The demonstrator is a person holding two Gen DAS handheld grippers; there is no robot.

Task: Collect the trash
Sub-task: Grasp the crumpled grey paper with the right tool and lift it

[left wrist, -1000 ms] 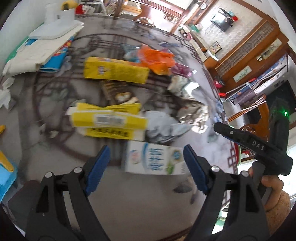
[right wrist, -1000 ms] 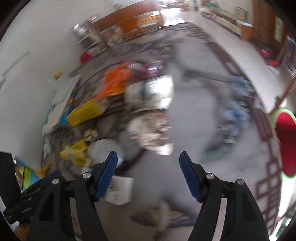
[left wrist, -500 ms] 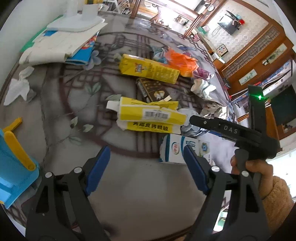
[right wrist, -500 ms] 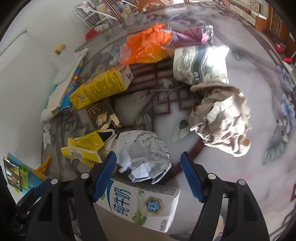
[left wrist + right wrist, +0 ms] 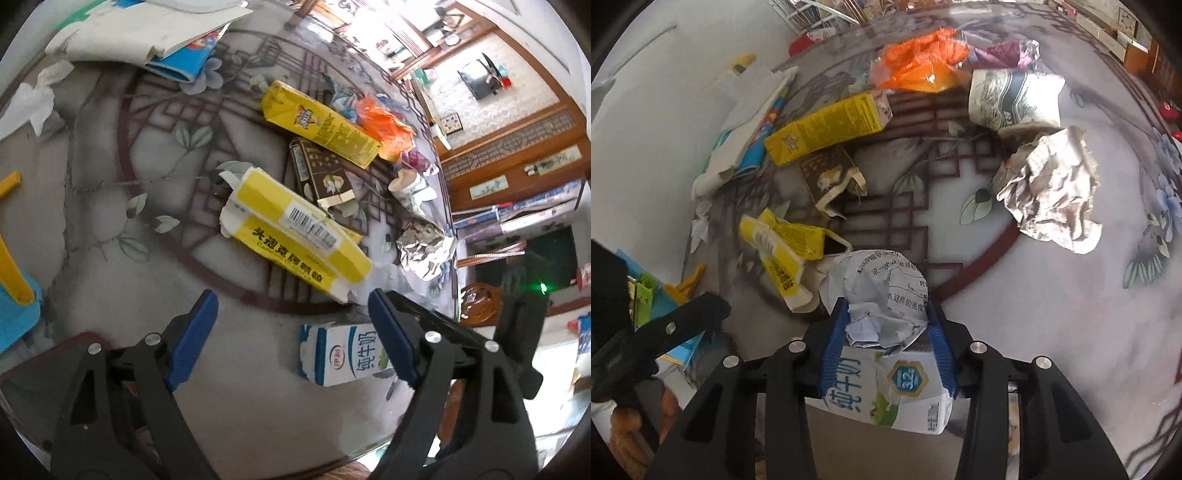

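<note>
Jaws of the right gripper are closing, with a crumpled white printed paper ball between the blue pads; both pads sit against the sides of the ball. Directly beneath the jaws, and partly under the ball, lies a white-and-blue milk carton flat on the grey patterned tabletop. Ahead and left of the jaws is a torn yellow cardboard box with a barcode label. Farther ahead lie a dark brown flattened carton, a long yellow drink carton and an orange plastic bag. Ahead and right of the jaws are a crumpled newsprint wad and, beyond it, a printed paper cup on its side.

Jaws of the left gripper are spread wide with nothing between them, over bare tabletop. The milk carton lies just inside the right-hand pad, partly hidden behind it. The torn yellow box lies just ahead of the jaws. The right gripper's black body is visible beyond that pad, at the picture's right.
</note>
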